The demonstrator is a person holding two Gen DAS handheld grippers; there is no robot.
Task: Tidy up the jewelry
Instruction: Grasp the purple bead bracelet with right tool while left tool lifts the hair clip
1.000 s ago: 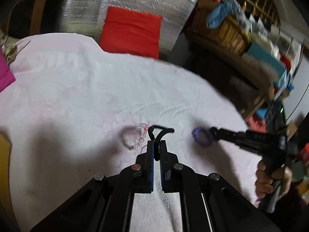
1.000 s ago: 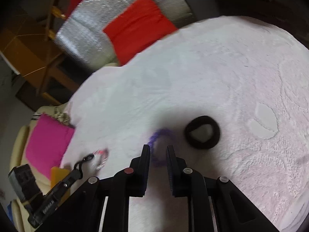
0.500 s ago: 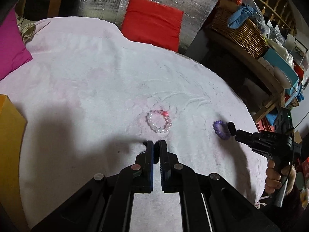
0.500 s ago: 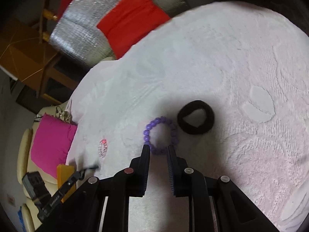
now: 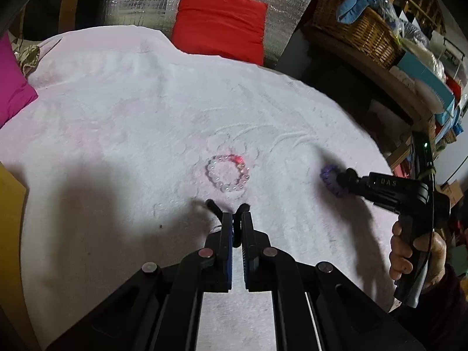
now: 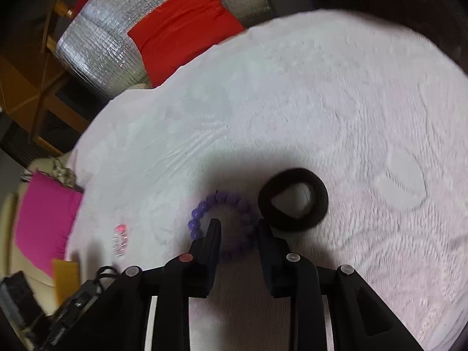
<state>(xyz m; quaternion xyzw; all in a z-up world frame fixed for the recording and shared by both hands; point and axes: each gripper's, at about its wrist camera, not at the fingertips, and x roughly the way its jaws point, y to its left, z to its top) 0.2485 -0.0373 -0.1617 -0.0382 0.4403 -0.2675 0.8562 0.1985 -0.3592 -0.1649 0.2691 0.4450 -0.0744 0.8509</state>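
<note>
The purple bead bracelet [image 6: 222,228] lies on the bench's pale cloth [image 6: 351,102], touching a black hair tie [image 6: 292,200]. The right gripper [image 6: 238,226] has just been opening, released, its jaws straddling the bracelet's near side. The left gripper [image 5: 237,215] stays clenched on a thin black band [image 5: 215,207], now lower, near the clear bead bracelet [image 5: 228,172].
</note>
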